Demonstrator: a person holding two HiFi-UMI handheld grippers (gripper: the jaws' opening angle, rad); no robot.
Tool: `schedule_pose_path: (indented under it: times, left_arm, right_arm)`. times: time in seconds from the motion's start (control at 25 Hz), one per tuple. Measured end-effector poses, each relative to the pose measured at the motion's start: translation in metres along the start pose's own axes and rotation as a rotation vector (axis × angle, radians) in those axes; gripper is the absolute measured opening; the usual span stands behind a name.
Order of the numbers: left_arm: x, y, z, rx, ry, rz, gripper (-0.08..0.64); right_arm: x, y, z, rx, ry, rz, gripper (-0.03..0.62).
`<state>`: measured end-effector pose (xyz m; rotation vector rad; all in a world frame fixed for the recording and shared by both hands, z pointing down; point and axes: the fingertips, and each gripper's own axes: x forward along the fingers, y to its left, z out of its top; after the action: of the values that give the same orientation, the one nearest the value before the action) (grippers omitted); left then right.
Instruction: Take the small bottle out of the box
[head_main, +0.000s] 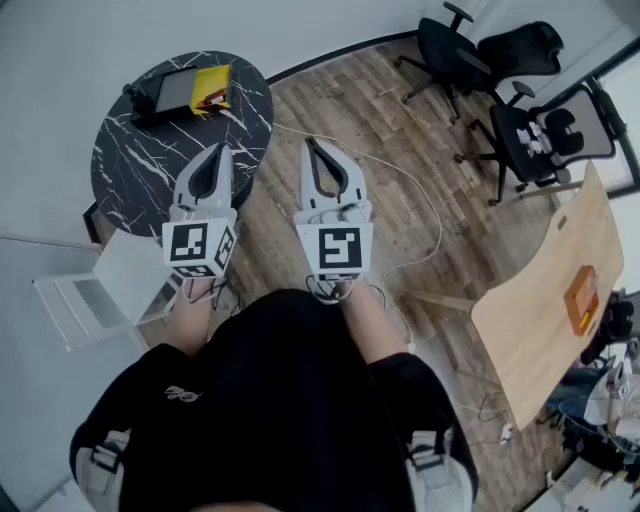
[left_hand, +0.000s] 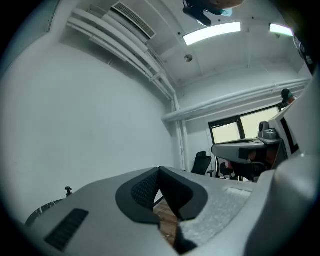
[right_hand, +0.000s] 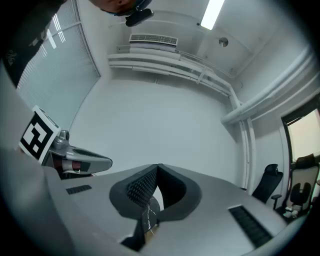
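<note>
The person holds the left gripper (head_main: 218, 150) and right gripper (head_main: 312, 143) level, side by side, both with jaws closed on nothing. At eleven o'clock, a black box (head_main: 172, 95) sits on the round marble table (head_main: 150, 170). I can't make out the bottle.

Legible words or numbers: none.

- The left cube (head_main: 200, 248), on the left gripper (head_main: 222, 148), is showing square black-and-white code markers left of centre in the head view. They carry no letters or digits.
- The right cube (head_main: 334, 250), on the right gripper (head_main: 310, 141), is showing a like marker at centre.
- A marker face (right_hand: 36, 138) is appearing at the left edge of the right gripper view.
- A small pale logo (head_main: 181, 393) is sitting on the person's black top (head_main: 290, 400), too small to read.
- The yellow box (head_main: 211, 88), upper left, is bearing print too small to read.
</note>
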<state>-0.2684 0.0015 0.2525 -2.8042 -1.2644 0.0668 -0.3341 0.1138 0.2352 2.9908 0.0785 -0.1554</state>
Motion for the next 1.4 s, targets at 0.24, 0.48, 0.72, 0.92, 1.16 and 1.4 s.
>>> schedule_pose_path:
  times: [0.24, 0.48, 0.72, 0.92, 1.16, 1.4]
  left_arm:
    - [-0.015, 0.012, -0.01, 0.04, 0.017, -0.014, -0.002]
    - [-0.015, 0.006, -0.037, 0.001, 0.066, -0.063, -0.002]
    - [0.004, -0.005, -0.048, -0.012, 0.093, -0.098, -0.002]
    - [0.035, -0.007, -0.054, -0.004, 0.116, -0.111, -0.002]
    - [0.099, -0.012, -0.056, 0.018, 0.14, -0.145, -0.002]
    - [0.175, -0.033, -0.057, 0.056, 0.182, -0.151, -0.002]
  right_arm:
    - [-0.003, 0.018, -0.008, 0.044, 0.008, -0.026, -0.005]
    - [-0.017, 0.021, -0.032, 0.026, 0.082, -0.051, -0.005]
    - [-0.012, 0.0, -0.046, 0.054, 0.105, -0.065, -0.005]
    - [0.01, -0.02, -0.054, 0.073, 0.092, -0.055, -0.005]
    - [0.051, -0.068, -0.066, 0.097, 0.076, -0.069, -0.005]
    - [0.087, -0.13, -0.088, 0.145, 0.093, -0.068, -0.005]
